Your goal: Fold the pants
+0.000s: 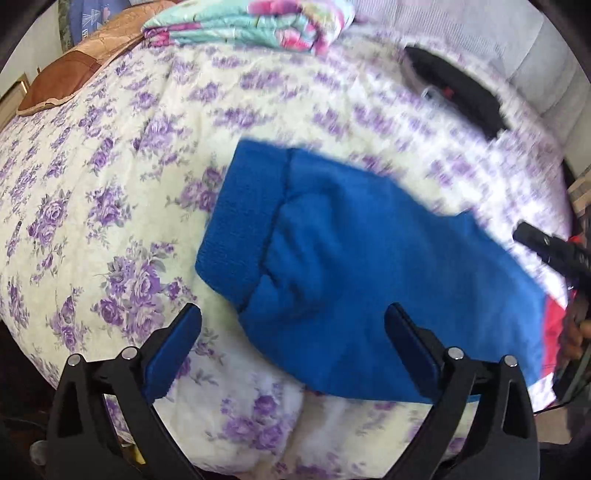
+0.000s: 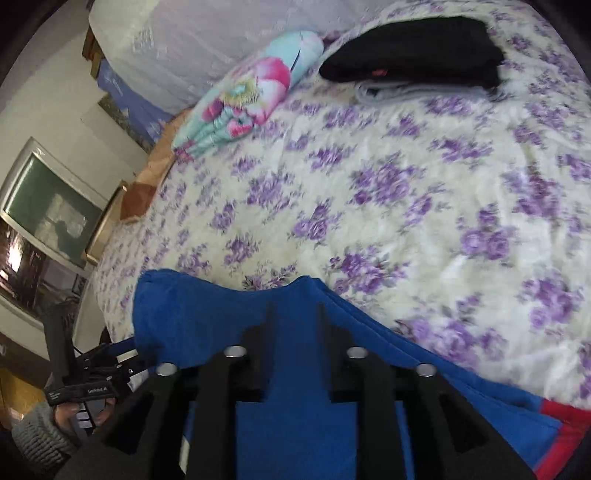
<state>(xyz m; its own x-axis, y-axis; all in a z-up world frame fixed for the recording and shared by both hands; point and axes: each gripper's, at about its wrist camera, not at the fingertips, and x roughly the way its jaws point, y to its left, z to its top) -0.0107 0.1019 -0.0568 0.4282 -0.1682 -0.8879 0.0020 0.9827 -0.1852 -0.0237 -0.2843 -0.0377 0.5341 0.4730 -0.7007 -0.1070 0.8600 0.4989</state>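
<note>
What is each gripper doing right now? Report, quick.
Left gripper: open, holding nothing, above the folded blue fleece pants.
Right gripper: jaws partly open over the blue pants; cannot tell if gripping.

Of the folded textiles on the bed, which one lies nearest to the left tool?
The blue pants, lying just before the open left tool. The black garment and the floral blanket lie far behind.

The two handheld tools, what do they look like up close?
The left tool has black angular plastic arms, silver rivets and blue finger pads. The right tool is the same black build with silver rivets. A grey knitted sleeve shows beside it.
</note>
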